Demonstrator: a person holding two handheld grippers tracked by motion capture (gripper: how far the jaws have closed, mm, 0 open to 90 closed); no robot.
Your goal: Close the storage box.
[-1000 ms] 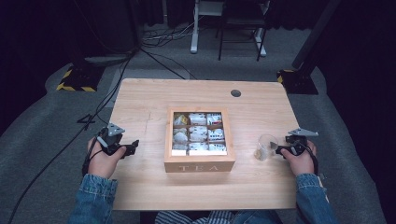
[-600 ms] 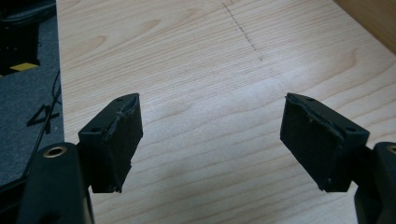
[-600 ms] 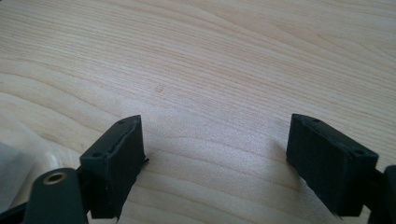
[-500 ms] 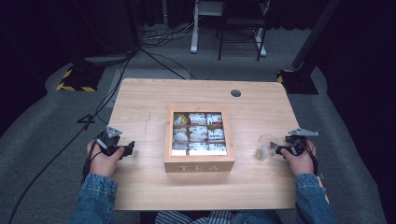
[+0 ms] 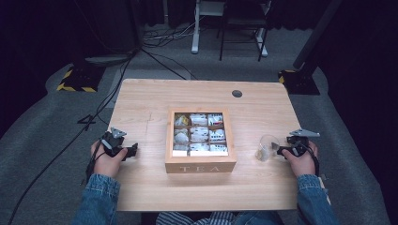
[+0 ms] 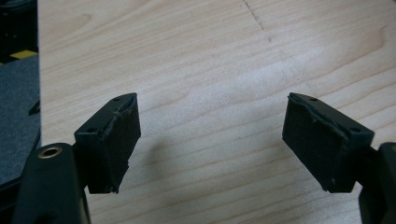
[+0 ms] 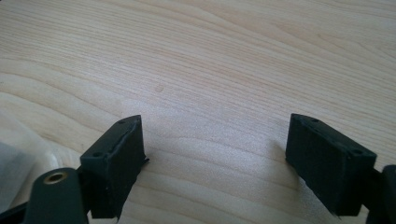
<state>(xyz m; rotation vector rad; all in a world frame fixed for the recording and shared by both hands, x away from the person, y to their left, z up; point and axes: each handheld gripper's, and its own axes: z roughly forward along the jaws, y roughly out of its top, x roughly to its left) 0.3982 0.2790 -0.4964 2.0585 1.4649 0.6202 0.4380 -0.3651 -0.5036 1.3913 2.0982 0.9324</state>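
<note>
Change since earlier frames: left claw (image 5: 133, 150) has drawn slightly back toward the person's edge of the surface; right claw, tea box and glass sit as before.
Left claw: held in the left hand (image 5: 107, 159), low over bare wood left of the tea box, well apart from it. Jaws stand wide in the left gripper view (image 6: 210, 140), with nothing between them but wood grain.
Surface (image 5: 141, 101): light wooden top with a round cable hole (image 5: 237, 93) near its far right.
Tea box (image 5: 200, 166): wooden, open-topped, at centre, "TEA" lettered on the near wall. Compartments hold white and yellowish packets (image 5: 199, 133).
Glass (image 5: 265, 147): small, clear, standing upright between the tea box and the right claw; something pale lies inside, too small to identify.
Right claw (image 5: 278, 149): held in the right hand (image 5: 300, 161), tips just beside the glass; contact cannot be judged. Jaws spread wide in the right gripper view (image 7: 215, 144), gripping nothing.
</note>
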